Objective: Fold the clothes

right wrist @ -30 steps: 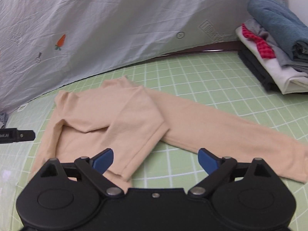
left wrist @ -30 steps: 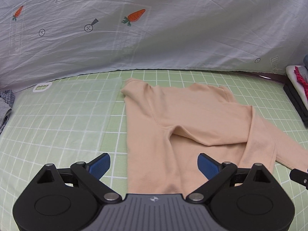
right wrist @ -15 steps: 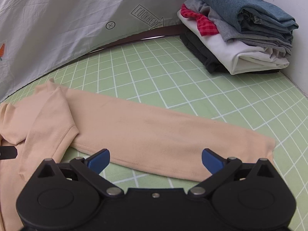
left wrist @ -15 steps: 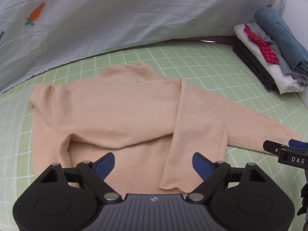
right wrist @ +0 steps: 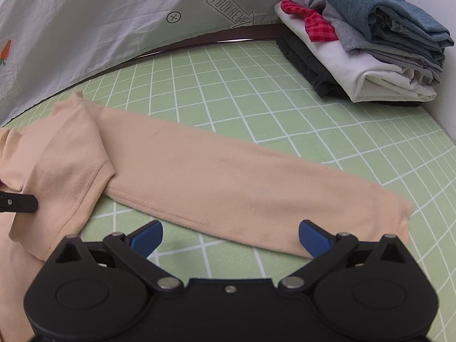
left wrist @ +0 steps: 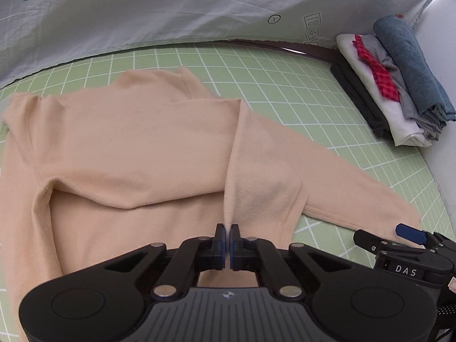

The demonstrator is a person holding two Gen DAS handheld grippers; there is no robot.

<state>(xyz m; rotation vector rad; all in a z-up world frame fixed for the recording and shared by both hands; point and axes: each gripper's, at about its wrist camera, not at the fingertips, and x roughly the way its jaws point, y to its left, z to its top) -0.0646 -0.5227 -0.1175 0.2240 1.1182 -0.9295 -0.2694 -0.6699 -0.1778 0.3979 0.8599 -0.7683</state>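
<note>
The peach shirt (left wrist: 136, 148) lies flat on the green tabletop (right wrist: 256, 85), the left tool (left wrist: 227, 235) pinching the folded-in sleeve's edge, likely to draw it straight, while the right tool (right wrist: 230, 235), spread wide, hovers at the outstretched sleeve (right wrist: 242, 179).

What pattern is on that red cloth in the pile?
The red cloth has a red check; the right wrist view shows it best.

The peach shirt (left wrist: 119, 148) hem is hidden behind the left gripper (left wrist: 227, 232).
</note>
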